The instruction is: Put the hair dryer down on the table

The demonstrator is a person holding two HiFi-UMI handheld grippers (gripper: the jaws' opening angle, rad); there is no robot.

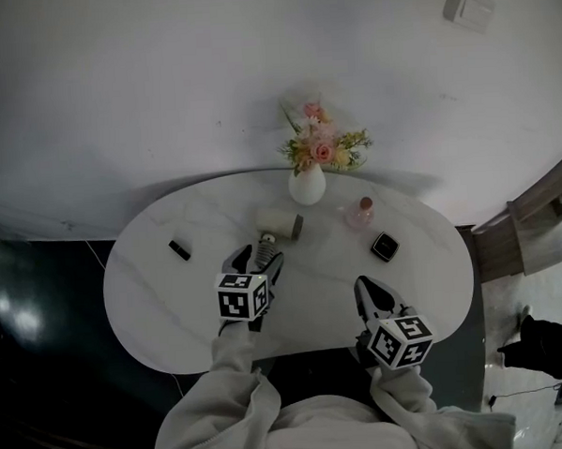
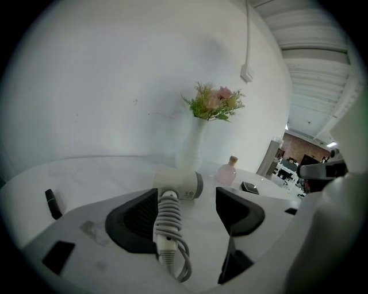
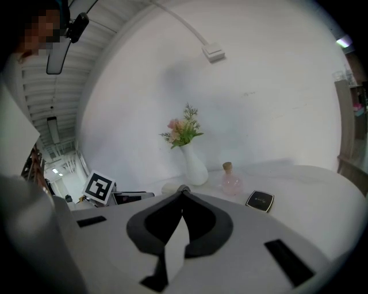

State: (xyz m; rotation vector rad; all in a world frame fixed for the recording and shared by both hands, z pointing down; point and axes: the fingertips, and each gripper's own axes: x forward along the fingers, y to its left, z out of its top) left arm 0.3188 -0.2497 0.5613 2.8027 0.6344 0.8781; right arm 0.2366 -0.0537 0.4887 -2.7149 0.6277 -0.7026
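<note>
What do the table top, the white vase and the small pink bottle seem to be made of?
Table top: probably marble or a marble-look slab, white with faint grey veins and a slight sheen.
Vase: likely glazed ceramic, opaque white and smooth.
Bottle: apparently clear pink glass, with a brownish, cork-like stopper.

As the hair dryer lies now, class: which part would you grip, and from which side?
Probably the handle of the hair dryer: slim, wrapped in its cord, pointing toward the person, with the wide barrel crosswise at its far end. Come from the near side, like the open left gripper, a jaw on each flank.
</note>
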